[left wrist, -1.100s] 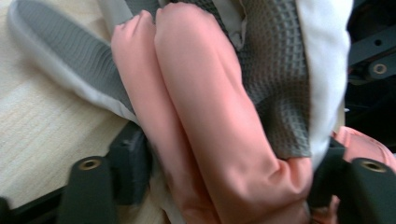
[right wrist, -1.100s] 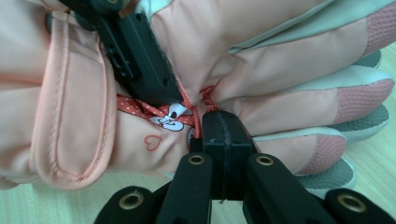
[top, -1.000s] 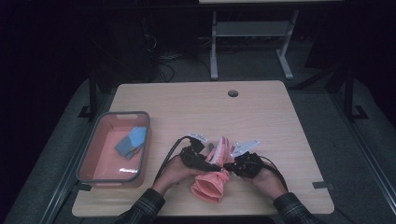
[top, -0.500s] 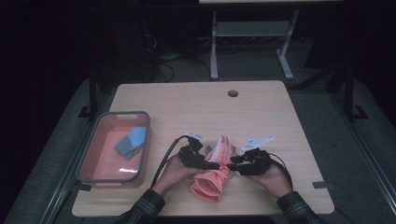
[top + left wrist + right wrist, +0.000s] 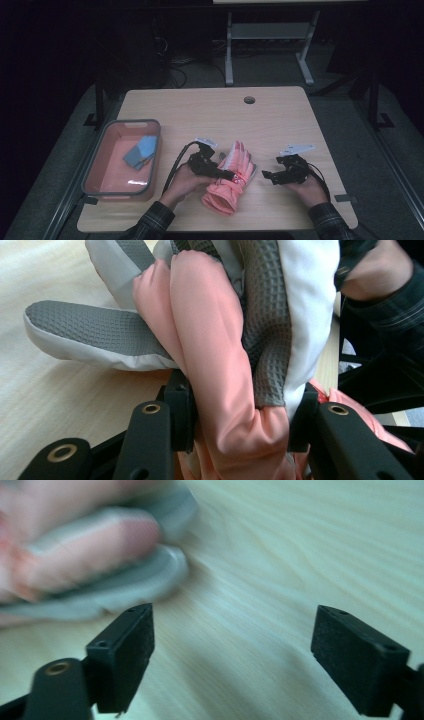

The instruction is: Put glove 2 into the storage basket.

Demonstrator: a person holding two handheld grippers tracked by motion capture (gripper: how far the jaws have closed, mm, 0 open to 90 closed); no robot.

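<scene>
- No brand, label or writing is readable on anything.
- The pink glove lies on the table at its 6 o'clock edge. The left gripper pinches its folded middle, pads pressed against the fabric on both sides.
- The right gripper sits at the glove's 3 o'clock, apart from it. Its jaws have just been opening and stand spread over bare wood.
- The left gripper view shows grey waffle-textured palm patches; the high view adds a pink tray at 9 o'clock.

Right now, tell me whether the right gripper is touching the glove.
Apart. In the high view, bare table lies between the right gripper and the glove; the right gripper view shows its open jaws with nothing between them.
</scene>
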